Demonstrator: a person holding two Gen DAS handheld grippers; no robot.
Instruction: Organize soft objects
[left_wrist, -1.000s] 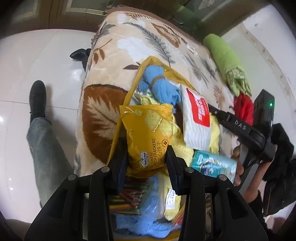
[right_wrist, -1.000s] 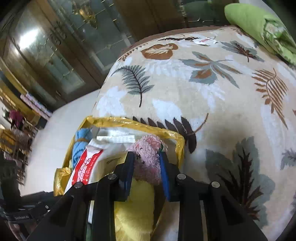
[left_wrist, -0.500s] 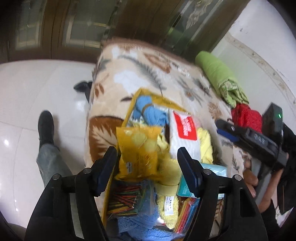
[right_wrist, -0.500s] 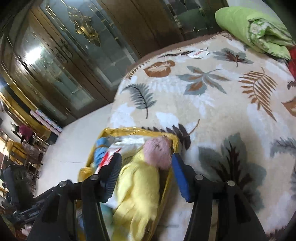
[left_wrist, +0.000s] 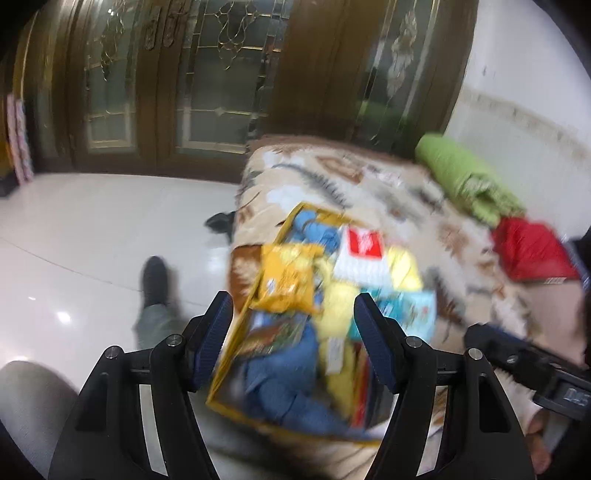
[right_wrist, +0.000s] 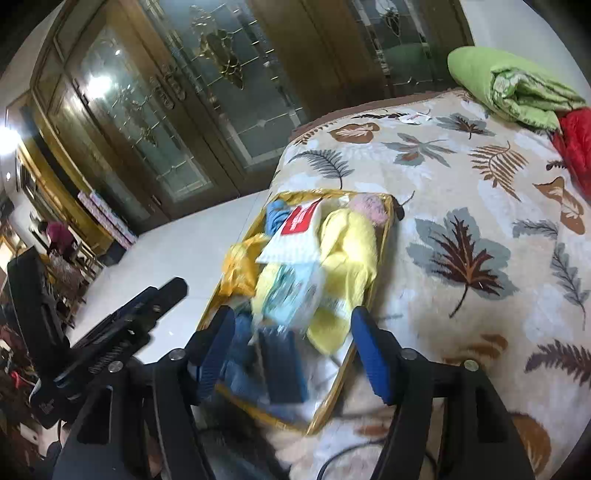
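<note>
A gold-rimmed tray (left_wrist: 236, 384) (right_wrist: 384, 236) sits on a leaf-patterned blanket (right_wrist: 480, 206) and is packed with soft goods. In it lie a yellow cracker bag (left_wrist: 288, 277), a red-and-white pack (left_wrist: 364, 253) (right_wrist: 299, 232), yellow cloth (right_wrist: 351, 247), blue cloth (left_wrist: 291, 376), a teal pack (right_wrist: 291, 291) and a pink fluffy item (right_wrist: 369, 206). My left gripper (left_wrist: 293, 347) is open and empty, raised above the tray's near end. My right gripper (right_wrist: 291, 350) is open and empty, also back from the tray.
A rolled green quilt (right_wrist: 509, 85) and a red cloth (left_wrist: 528, 254) lie at the bed's far side. Dark wood-and-glass doors (left_wrist: 207, 81) stand behind. A white tiled floor (left_wrist: 74, 229) lies left, with the person's leg and black shoe (left_wrist: 155, 277).
Both grippers opened, releasing the cracker bag and the pink fluffy item into the tray, then pulled up and back. The view now tilts toward the doors.
</note>
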